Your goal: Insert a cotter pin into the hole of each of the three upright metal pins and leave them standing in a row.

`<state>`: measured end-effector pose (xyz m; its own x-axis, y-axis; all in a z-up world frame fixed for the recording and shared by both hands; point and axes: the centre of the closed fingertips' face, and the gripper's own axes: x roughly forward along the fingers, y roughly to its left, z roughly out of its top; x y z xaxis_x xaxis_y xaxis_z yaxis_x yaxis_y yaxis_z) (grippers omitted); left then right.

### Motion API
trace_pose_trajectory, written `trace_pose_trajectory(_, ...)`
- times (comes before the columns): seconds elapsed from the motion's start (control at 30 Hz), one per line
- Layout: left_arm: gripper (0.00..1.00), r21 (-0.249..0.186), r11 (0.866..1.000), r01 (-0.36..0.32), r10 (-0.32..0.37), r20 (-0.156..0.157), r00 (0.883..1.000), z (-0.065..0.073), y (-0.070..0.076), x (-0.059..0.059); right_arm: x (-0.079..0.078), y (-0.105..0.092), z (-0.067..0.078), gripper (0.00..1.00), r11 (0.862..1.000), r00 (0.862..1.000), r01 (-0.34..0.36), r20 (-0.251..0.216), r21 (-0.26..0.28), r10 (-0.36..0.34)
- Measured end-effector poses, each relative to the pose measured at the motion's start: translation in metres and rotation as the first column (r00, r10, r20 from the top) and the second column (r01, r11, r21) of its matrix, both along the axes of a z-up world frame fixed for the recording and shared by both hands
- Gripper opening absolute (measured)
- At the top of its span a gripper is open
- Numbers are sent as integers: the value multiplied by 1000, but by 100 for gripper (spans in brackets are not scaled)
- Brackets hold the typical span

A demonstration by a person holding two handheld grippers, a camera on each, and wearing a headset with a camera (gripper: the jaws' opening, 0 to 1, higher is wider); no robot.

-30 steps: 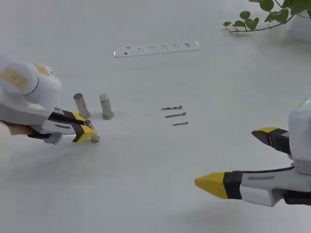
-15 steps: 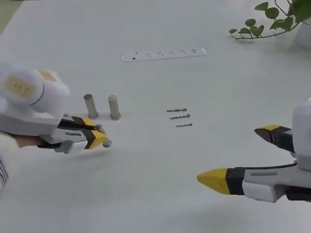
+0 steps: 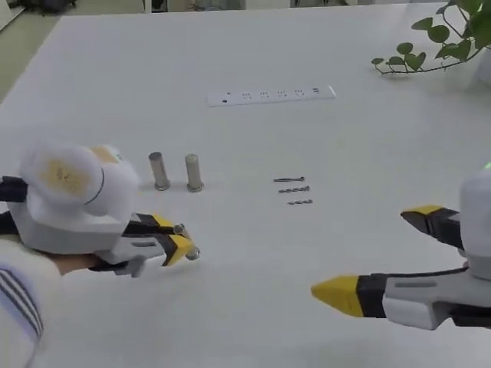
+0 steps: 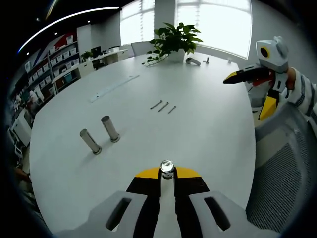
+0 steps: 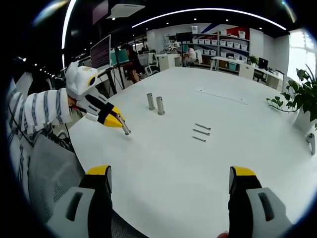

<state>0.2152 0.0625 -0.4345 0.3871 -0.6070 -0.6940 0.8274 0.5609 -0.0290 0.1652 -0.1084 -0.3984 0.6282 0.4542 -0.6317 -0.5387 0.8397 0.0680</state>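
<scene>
A metal pin [image 4: 167,169] is pinched in the left gripper [image 3: 178,239], probably to steady its hole, while the right gripper [image 3: 359,251] is spread, free for cotter pins [image 3: 291,190].

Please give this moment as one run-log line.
left gripper: shut on grey metal pin | right gripper: open, empty | two grey metal pins: upright on white table | three thin cotter pins: lying loose, none inserted

White power strip [image 3: 270,96] on table [image 3: 368,153] — leafy plant [image 3: 439,34] beyond
</scene>
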Motion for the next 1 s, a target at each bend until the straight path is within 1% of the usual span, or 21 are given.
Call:
trace_pose_trajectory(0.07,5,5,1000,-2,2,4,1000,-3,-1,-4,-1,1,1,98,1000,1000,-2,4,3,2)
trace_pose_trajectory(0.23,5,5,1000,-6,6,-1,1000,-9,-7,-14,-3,3,1,98,1000,1000,-11,6,1,11)
trace_pose_trajectory(0.33,5,26,1000,11,-11,7,1000,-13,-11,-19,-5,4,0,98,1000,1000,-15,6,2,15)
trace_pose_trajectory(0.4,5,28,1000,11,-11,0,1000,-15,-14,-22,-7,5,-1,98,1000,1000,-20,3,3,20)
trace_pose_trajectory(0.5,5,38,999,33,-33,8,999,-16,-19,-26,-8,7,-2,98,1000,1000,-27,1,2,27)
trace_pose_trajectory(0.8,5,42,997,70,-70,4,998,-20,-29,-32,-7,5,0,98,1000,1000,-28,11,3,28)
trace_pose_trajectory(0.87,5,46,996,77,-77,10,997,-21,-30,-32,-7,4,0,98,1000,1000,-24,12,3,24)
trace_pose_trajectory(0.97,5,33,996,82,-82,12,997,-20,-32,-32,-8,2,-1,98,1000,1000,-18,11,7,18)
trace_pose_trajectory(1.0,5,20,996,82,-82,18,996,-18,-34,-32,-8,2,-2,98,1000,1000,-16,10,8,16)
